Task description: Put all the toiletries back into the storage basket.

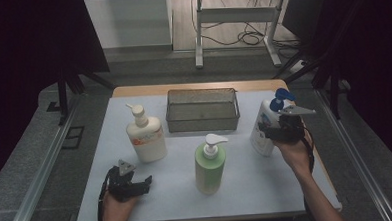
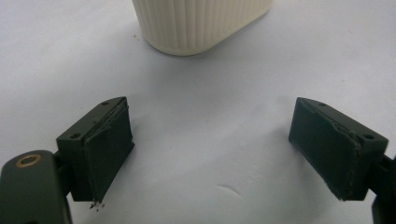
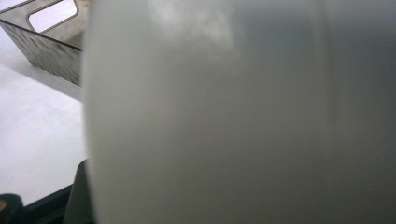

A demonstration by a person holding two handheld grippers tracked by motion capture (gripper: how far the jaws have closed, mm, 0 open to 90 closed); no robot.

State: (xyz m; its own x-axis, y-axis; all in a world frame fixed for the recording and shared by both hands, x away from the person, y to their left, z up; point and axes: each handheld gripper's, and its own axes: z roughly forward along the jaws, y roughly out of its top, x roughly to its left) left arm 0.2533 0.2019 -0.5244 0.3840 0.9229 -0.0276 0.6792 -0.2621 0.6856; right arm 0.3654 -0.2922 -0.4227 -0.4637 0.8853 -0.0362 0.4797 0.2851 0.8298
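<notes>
A white bottle (image 1: 262, 127) with a blue pump stands at the table's right side. My right gripper (image 1: 270, 133) reaches around its body from the right, and the bottle (image 3: 233, 116) looms blurred between the jaws in the right gripper view. One dark finger (image 3: 77, 200) shows at the bottle's left edge; whether the pads press on it is unclear. My left gripper (image 1: 144, 185) rests low near the front left, open (image 2: 233, 154) with nothing between its fingers. A cream pump bottle (image 1: 146, 137) stands just beyond it, its ribbed base (image 2: 201, 23) ahead of the jaws.
A green pump bottle (image 1: 210, 167) with a white pump stands front centre. A metal mesh basket (image 1: 203, 122) sits at the back middle, its corner (image 3: 46, 46) left of the white bottle. White paper covers the table; metal rails run along both sides.
</notes>
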